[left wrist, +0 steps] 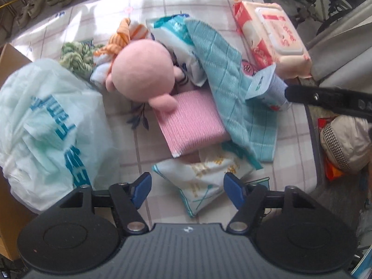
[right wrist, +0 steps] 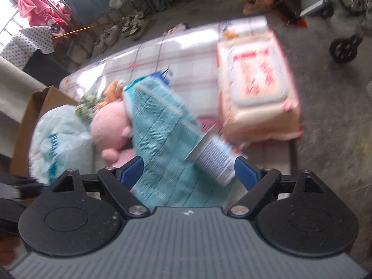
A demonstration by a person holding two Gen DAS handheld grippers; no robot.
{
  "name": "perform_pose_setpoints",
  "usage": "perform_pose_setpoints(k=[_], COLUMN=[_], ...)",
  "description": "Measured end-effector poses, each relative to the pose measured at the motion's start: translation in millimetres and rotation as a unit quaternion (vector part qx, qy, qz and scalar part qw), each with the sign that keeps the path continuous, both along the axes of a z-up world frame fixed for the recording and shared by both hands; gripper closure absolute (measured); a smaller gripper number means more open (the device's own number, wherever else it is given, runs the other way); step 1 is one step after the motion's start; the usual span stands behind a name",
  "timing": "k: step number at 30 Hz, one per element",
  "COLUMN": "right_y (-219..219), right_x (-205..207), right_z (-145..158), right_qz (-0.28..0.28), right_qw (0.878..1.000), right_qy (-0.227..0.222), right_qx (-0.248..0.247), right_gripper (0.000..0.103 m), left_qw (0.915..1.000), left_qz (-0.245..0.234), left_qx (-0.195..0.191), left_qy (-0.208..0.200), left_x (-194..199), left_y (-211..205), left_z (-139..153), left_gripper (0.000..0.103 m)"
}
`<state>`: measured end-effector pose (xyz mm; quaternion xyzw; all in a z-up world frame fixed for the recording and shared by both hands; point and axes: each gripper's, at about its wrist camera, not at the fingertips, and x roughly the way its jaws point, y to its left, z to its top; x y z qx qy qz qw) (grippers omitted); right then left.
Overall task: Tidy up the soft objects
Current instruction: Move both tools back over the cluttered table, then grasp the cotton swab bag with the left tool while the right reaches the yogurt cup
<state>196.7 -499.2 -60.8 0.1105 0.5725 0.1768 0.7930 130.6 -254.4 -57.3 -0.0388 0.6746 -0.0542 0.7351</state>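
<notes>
A pile of soft things lies on a checked tablecloth. A pink plush toy rests on a pink folded cloth. A teal towel drapes over a tissue pack. A small tissue pack lies between the fingers of my open, empty left gripper. My right gripper is open over the teal towel and a small wipes packet; whether it touches them I cannot tell. The right gripper also shows in the left wrist view.
A large wet-wipes pack lies at the far right edge. A white plastic bag fills the left side beside a cardboard box. Green yarn and an orange-white cloth lie behind the plush. Shoes, a bag and a wheelchair stand on the floor around.
</notes>
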Motion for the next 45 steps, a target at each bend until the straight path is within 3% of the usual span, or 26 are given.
perform_pose_setpoints(k=[6,10,15,21,26,31,35,40,45], right_y=[2.5,0.4,1.2,10.1,14.0,4.6,-7.0,-10.0,-14.4], right_x=[-40.5,-53.8,-63.3,-65.1,-58.9,-57.4,-60.3,-62.7,-66.6], right_z=[-36.8,-68.6,-108.6,-124.4,-122.7,-118.3,-117.3,-118.7,-122.2], right_qz=[-0.040,-0.094,-0.151,-0.180,-0.174,-0.180,-0.190,-0.195,-0.209], right_qw=[0.988,0.974,0.950,0.938,0.941,0.942,0.939,0.936,0.927], right_qy=[0.125,0.182,0.239,0.255,0.250,0.248,0.252,0.259,0.270], right_qx=[0.077,0.099,0.135,0.151,0.147,0.139,0.135,0.137,0.157], right_gripper=[0.040,0.054,0.061,0.062,0.062,0.061,0.060,0.060,0.059], left_qw=[0.9986,0.9985,0.9983,0.9975,0.9946,0.9975,0.9950,0.9898,0.9890], left_qz=[-0.027,-0.040,-0.055,-0.035,-0.028,-0.052,-0.091,-0.133,-0.141], left_qx=[0.029,0.008,-0.010,-0.051,-0.075,-0.047,-0.021,-0.006,-0.032], left_qy=[-0.035,-0.037,-0.014,0.034,0.066,0.007,-0.035,-0.049,-0.032], left_x=[-0.6,4.1,1.3,-8.5,-24.9,-26.6,-13.2,0.6,10.1], left_y=[-3.9,-8.8,-16.8,-13.4,-14.9,-13.2,-13.1,-16.9,-17.5], left_z=[-11.5,-26.7,-49.2,-65.3,-72.9,-47.2,-35.2,-41.1,-56.8], left_gripper=[0.045,0.046,0.044,0.039,0.043,0.042,0.033,0.021,0.018])
